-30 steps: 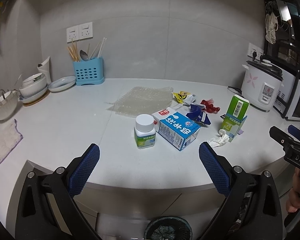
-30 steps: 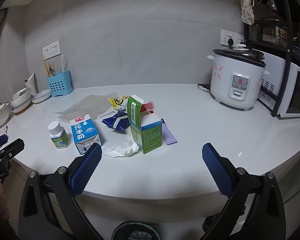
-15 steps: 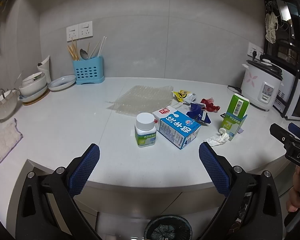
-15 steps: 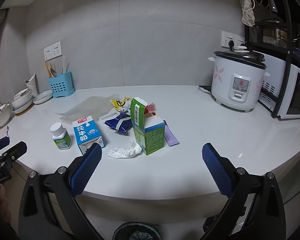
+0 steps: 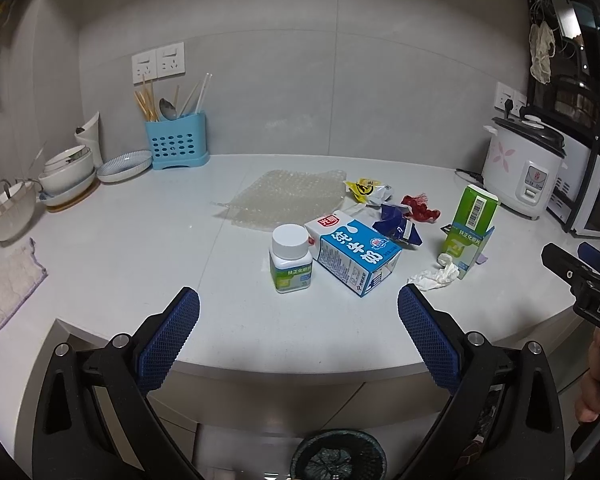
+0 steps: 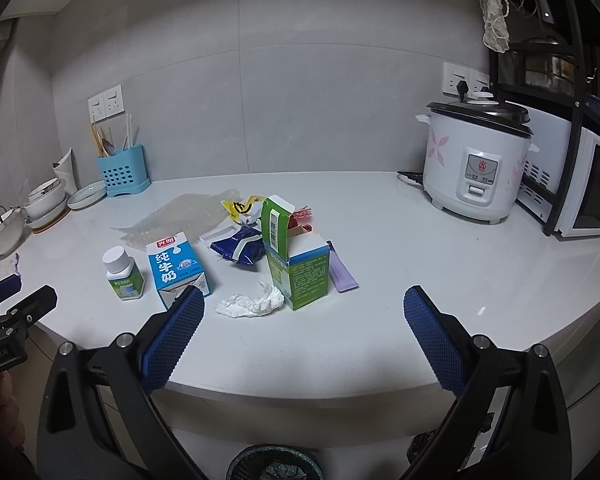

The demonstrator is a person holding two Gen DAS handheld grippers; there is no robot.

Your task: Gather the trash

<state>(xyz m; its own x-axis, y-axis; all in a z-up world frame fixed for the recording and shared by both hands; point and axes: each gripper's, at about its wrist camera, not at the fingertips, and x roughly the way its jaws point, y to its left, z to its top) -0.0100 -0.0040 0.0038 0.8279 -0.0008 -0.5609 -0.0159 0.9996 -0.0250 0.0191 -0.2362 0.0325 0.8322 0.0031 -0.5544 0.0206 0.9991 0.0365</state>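
Note:
Trash lies on the white counter (image 5: 120,248): a white-capped pill bottle (image 5: 291,259), a blue milk carton (image 5: 354,256), a crumpled tissue (image 5: 434,275), an open green box (image 5: 470,226), a blue wrapper (image 5: 398,226), a yellow wrapper (image 5: 366,190), a red wrapper (image 5: 420,207) and a bubble-wrap sheet (image 5: 288,198). My left gripper (image 5: 299,340) is open and empty, short of the bottle and carton. My right gripper (image 6: 299,336) is open and empty, short of the tissue (image 6: 252,303) and green box (image 6: 296,256). A bin (image 5: 338,458) stands below the counter edge.
A rice cooker (image 6: 476,164) and a microwave (image 6: 592,200) stand at the right. A blue utensil holder (image 5: 176,142), a plate (image 5: 124,165) and stacked bowls (image 5: 66,174) stand at the back left. A cloth (image 5: 4,284) lies at the left edge. A purple strip (image 6: 342,274) lies beside the green box.
Both grippers have drifted slightly towards the counter and the trash looks a little nearer. Both stay open and empty. Nothing on the counter has moved.

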